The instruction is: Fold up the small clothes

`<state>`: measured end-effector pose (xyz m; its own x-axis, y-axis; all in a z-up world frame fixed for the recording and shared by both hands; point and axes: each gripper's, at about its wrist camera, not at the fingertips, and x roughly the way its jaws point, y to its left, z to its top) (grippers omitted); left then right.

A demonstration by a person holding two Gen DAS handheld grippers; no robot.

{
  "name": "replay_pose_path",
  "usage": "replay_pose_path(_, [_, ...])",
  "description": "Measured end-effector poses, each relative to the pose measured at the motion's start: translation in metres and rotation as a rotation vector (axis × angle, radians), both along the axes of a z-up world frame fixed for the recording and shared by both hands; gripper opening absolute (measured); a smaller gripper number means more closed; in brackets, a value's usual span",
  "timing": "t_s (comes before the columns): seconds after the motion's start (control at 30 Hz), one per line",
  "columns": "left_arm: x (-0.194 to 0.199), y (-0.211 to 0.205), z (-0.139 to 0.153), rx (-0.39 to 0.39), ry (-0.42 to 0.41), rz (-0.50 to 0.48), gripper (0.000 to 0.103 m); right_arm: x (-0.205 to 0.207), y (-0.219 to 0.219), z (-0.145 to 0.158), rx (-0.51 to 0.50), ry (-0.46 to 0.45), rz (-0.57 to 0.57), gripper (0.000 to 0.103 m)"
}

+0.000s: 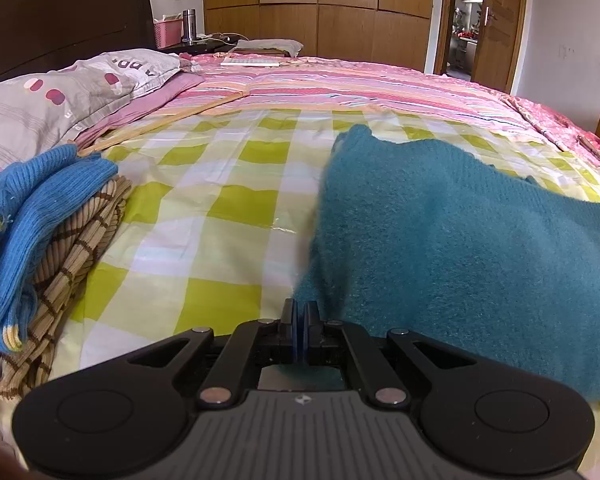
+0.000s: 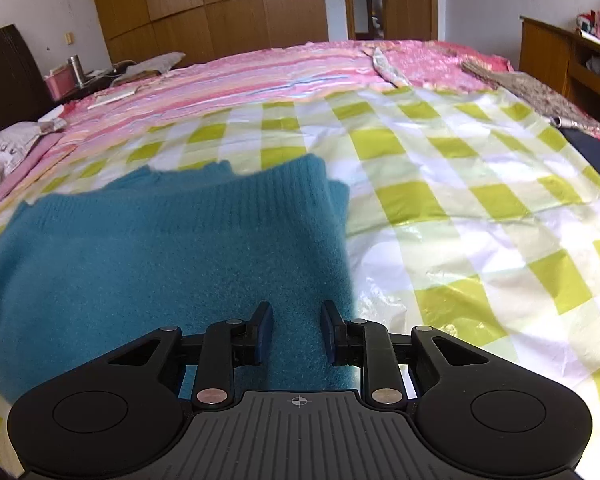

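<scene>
Teal sweater [image 2: 172, 248] lies folded on the checkered sheet [image 2: 440, 184], ribbed hem pointing away; left tongs [image 1: 300, 320] pinch its edge, right tongs [image 2: 296, 332] gape wide.

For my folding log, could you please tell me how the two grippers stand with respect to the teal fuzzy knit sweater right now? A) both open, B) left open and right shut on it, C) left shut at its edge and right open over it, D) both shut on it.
C: the left gripper has its fingers pressed together at the edge of the teal fuzzy knit sweater, while the right gripper shows a wide gap over the fabric.
</scene>
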<state>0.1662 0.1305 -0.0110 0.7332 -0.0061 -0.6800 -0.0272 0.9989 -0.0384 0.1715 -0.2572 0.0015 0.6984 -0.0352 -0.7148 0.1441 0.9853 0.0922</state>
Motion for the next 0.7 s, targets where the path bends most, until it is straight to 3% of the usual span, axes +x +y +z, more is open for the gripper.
replay_pose_path(0.23, [0.0,0.011,0.004,-0.052,-0.02,-0.009,0.008,-0.006,0.026,0.03,-0.11,-0.086,0.022,0.024])
replay_pose_path(0.7, [-0.008,0.023,0.013,-0.138,-0.02,-0.111,0.017,0.004,0.111,0.033,-0.077,-0.048,0.204,0.025])
